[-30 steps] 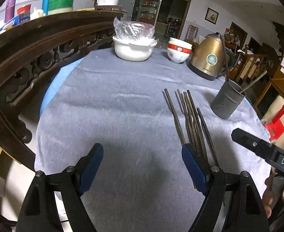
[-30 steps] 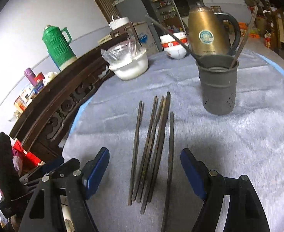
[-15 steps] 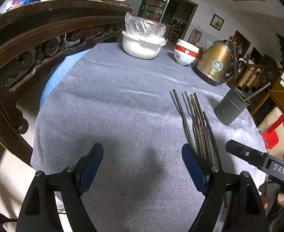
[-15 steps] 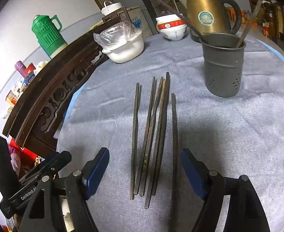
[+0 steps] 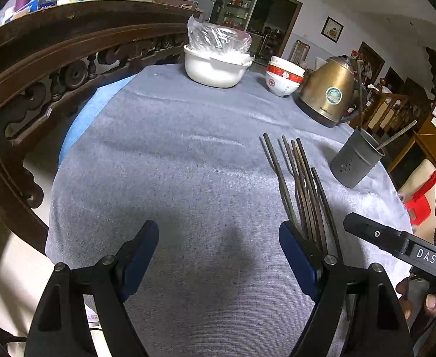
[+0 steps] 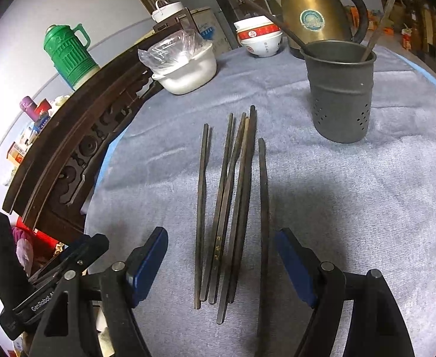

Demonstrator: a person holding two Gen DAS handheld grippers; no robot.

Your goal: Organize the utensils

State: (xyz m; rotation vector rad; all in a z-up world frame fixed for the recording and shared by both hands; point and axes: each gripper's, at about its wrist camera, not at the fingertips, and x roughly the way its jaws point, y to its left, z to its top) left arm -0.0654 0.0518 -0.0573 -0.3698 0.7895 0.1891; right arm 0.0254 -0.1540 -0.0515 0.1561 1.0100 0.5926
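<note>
Chopsticks (image 6: 232, 208) lying bundled on grey worktop cloth (image 6: 351, 208), near perforated holder cup (image 6: 341, 89). Right gripper (image 6: 220, 258) fingers spread wide above them, touching nothing. Left gripper (image 5: 218, 255) fingers spread too, empty.

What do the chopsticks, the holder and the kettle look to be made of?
Chopsticks: probably dark wood or bamboo, matte and worn; one shows a paler brown face and small gold characters. Holder: likely metal, dull grey, with a rolled rim, pressed ridges and punched drain holes. Kettle: seemingly metal with a glossy gold finish that catches highlights; its handle is black, perhaps plastic.
</note>
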